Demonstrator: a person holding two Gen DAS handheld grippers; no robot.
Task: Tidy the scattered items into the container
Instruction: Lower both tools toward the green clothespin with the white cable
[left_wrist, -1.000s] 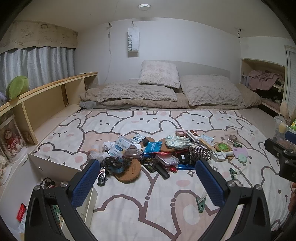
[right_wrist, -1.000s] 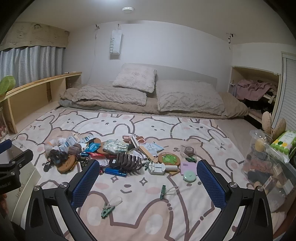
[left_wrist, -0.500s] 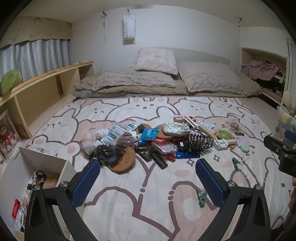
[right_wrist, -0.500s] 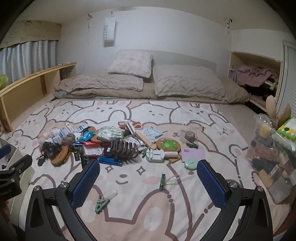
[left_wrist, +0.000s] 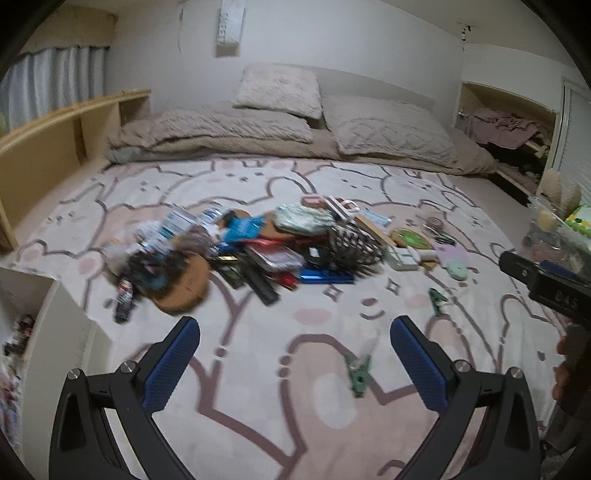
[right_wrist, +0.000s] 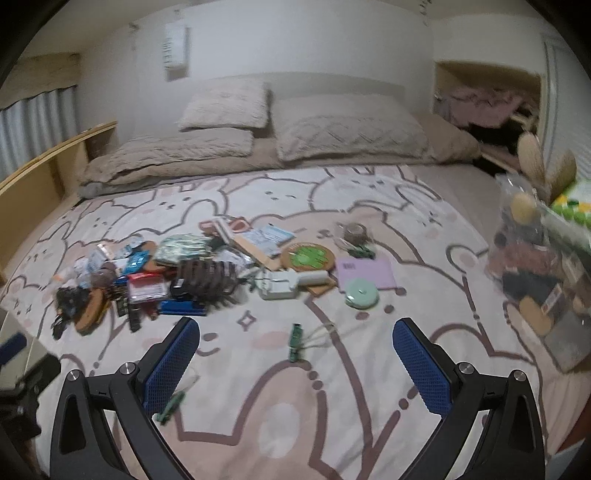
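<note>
Both grippers, left (left_wrist: 291, 356) and right (right_wrist: 295, 360), hover with fingers spread, holding nothing. Scattered clutter pile (left_wrist: 258, 247) lies untouched on the bunny-print bed (left_wrist: 258, 406) at twelve o'clock; white open box (left_wrist: 55, 332) at nine o'clock. Tidying looks barely begun.

We see soft, even indoor light with faint shadows. Both fisheye views are motion-blurred, bending strongly toward dark vignetted corners.

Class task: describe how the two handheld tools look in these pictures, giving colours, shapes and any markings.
Both match. The left tool and right tool each have two black angular arms with silver round bolts at the joints. The fingers carry blue pads with a fine dotted texture. In the left view, the right tool's black body shows at the right edge, with blurred pale characters. No cables or sleeves show.
</note>
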